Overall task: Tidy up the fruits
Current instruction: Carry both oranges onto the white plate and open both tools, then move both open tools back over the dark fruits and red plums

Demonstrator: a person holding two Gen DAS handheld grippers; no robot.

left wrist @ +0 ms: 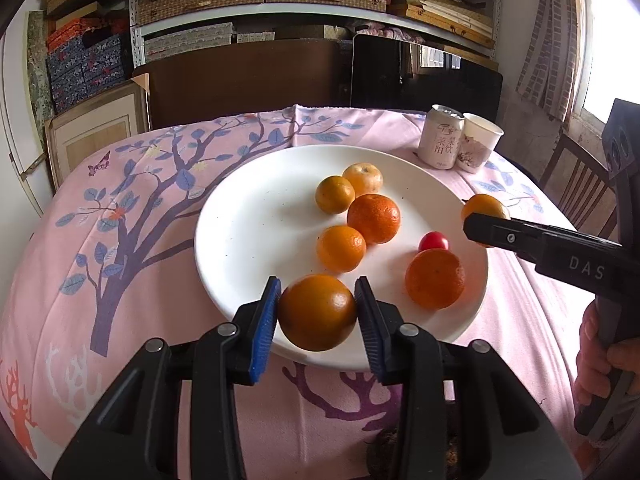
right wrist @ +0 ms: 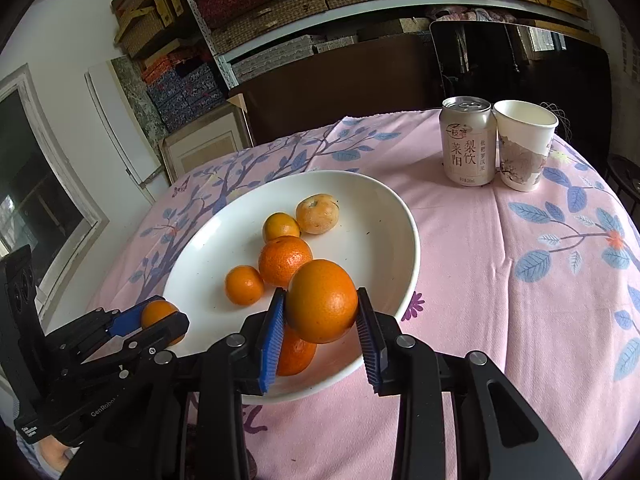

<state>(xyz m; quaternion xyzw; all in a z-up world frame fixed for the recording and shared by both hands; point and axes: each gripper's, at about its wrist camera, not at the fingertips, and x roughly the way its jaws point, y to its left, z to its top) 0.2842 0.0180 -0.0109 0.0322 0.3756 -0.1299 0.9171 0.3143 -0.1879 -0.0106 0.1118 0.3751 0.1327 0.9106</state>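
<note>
A white plate [left wrist: 248, 240] on the pink tablecloth holds several oranges and a red cherry tomato [left wrist: 433, 241]. My left gripper [left wrist: 317, 312] is shut on an orange [left wrist: 318, 312] over the plate's near rim; it also shows in the right wrist view [right wrist: 158, 322] with its orange [right wrist: 157, 313]. My right gripper [right wrist: 321, 322] is shut on another orange [right wrist: 322, 306] above the plate's [right wrist: 392, 216] right side. In the left wrist view the right gripper [left wrist: 486, 224] holds that orange [left wrist: 482, 205] past the plate's right edge.
A drink can [right wrist: 467, 142] and a paper cup [right wrist: 524, 150] stand together at the table's far right. Shelves of boxes and a dark panel are behind the table. A wooden chair [left wrist: 580, 188] stands to the right.
</note>
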